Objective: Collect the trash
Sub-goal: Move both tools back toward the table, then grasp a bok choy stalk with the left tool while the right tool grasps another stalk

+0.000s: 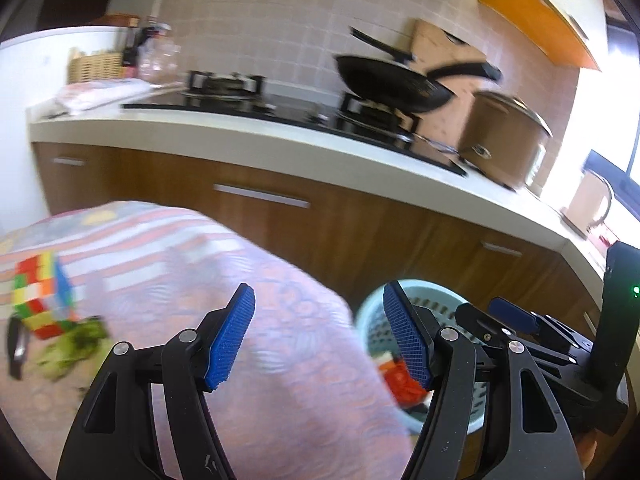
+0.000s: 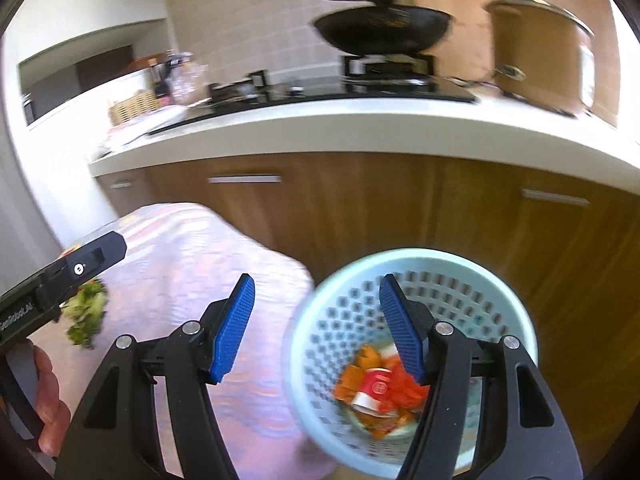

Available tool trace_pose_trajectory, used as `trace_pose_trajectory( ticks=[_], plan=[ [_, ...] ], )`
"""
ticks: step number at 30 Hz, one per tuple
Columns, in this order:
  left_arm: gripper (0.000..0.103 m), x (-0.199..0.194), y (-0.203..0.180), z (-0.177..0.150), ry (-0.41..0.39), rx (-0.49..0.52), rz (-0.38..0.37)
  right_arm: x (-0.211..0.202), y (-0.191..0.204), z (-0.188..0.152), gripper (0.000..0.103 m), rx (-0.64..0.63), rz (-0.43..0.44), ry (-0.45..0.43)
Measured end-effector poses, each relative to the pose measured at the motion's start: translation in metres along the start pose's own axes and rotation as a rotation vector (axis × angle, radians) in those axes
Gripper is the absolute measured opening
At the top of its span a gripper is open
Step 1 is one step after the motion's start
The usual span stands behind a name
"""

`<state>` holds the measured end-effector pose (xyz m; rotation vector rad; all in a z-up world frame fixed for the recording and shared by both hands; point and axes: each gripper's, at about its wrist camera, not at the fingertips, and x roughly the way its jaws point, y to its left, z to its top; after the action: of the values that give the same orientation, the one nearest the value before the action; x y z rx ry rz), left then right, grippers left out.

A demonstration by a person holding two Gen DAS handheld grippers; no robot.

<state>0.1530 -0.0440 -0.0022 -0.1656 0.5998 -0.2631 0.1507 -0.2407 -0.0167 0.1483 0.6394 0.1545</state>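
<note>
Right gripper [image 2: 316,328] gapes empty above the bin [image 2: 516,308]; left gripper [image 1: 320,334], likewise parted, beside it; greens [image 2: 86,312] left.

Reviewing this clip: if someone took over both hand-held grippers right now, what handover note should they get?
Left hand-held gripper: open, nothing in it, above the cloth-covered table.
Right hand-held gripper: open, nothing in it, at the edge of the light blue basket.
In the basket: a red and white cup and orange and red wrappers.
Left on the table: a green leafy scrap, beside a colourful cube that does not look like trash.
Likely next: pick up the green scrap and drop it in the basket.
</note>
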Motion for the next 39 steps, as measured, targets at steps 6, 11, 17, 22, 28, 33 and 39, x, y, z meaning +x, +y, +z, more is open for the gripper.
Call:
trace_pose_trajectory(
  ticks=[6, 11, 17, 22, 28, 33, 39],
  plan=[
    [0.065, -0.043, 0.053, -0.002, -0.039, -0.045, 0.091, -0.001, 0.065, 0.001, 0.061, -0.085, 0.085, -0.005],
    [0.065, -0.073, 0.104, -0.013, -0.031, -0.047, 0.195, 0.002, 0.113, -0.002, 0.054, -0.142, 0.128, -0.025],
    [0.063, -0.073, 0.165, -0.029, 0.058, -0.084, 0.199, 0.01, 0.141, -0.007, 0.049, -0.166, 0.143, -0.015],
    [0.057, -0.042, 0.189, -0.041, 0.168, -0.098, 0.163, 0.01, 0.153, -0.012, 0.049, -0.2, 0.131, -0.003],
    [0.057, -0.024, 0.196, -0.043, 0.232, -0.1, 0.16, 0.01, 0.159, -0.012, 0.049, -0.219, 0.134, 0.006],
    [0.041, -0.016, 0.187, -0.043, 0.251, -0.05, 0.188, 0.01, 0.167, -0.015, 0.049, -0.225, 0.161, 0.027],
    [0.023, -0.031, 0.194, -0.05, 0.226, -0.119, 0.166, 0.012, 0.189, -0.023, 0.049, -0.291, 0.192, 0.044]
  ],
)
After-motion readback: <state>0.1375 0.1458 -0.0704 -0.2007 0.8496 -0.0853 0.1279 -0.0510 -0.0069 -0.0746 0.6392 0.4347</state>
